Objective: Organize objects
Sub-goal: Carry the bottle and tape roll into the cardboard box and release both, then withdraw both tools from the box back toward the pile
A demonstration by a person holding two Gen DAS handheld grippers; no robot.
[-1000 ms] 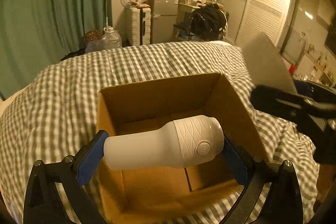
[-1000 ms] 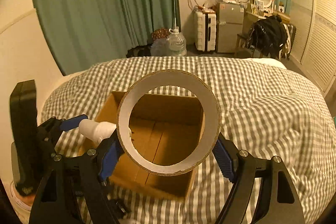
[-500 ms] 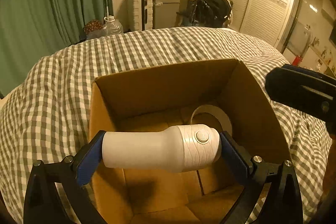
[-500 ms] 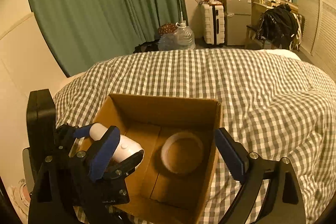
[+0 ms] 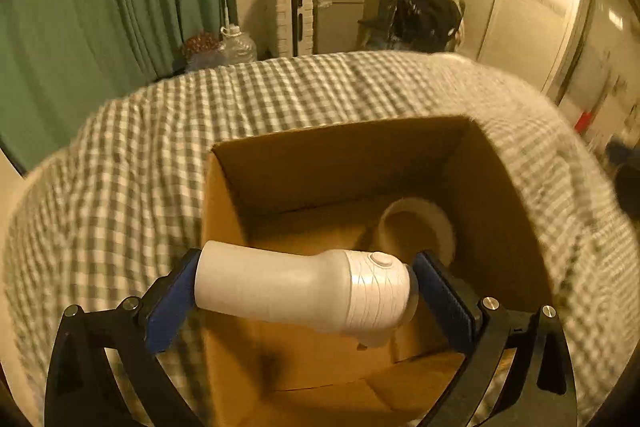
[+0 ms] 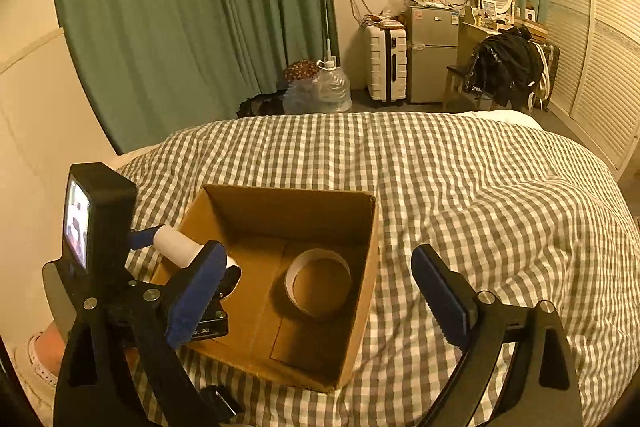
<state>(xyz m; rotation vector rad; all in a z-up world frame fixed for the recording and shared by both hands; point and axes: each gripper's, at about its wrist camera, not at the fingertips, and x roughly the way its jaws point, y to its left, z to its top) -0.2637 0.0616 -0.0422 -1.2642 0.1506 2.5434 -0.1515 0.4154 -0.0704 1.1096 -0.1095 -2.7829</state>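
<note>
Boxing continues: my left hand-held gripper [image 5: 304, 291] clamps the white bottle [image 5: 300, 291] above the cardboard box [image 5: 344, 155], needing lowering, while my right hand-held gripper [image 6: 316, 291] gapes empty.

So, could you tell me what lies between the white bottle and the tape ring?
Only bare cardboard box floor separates white bottle and tape ring in the right wrist view.

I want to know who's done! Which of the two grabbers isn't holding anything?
The right gripper: its blue fingers are spread apart, holding nothing. The left gripper squeezes the white bottle over the cardboard box.
</note>
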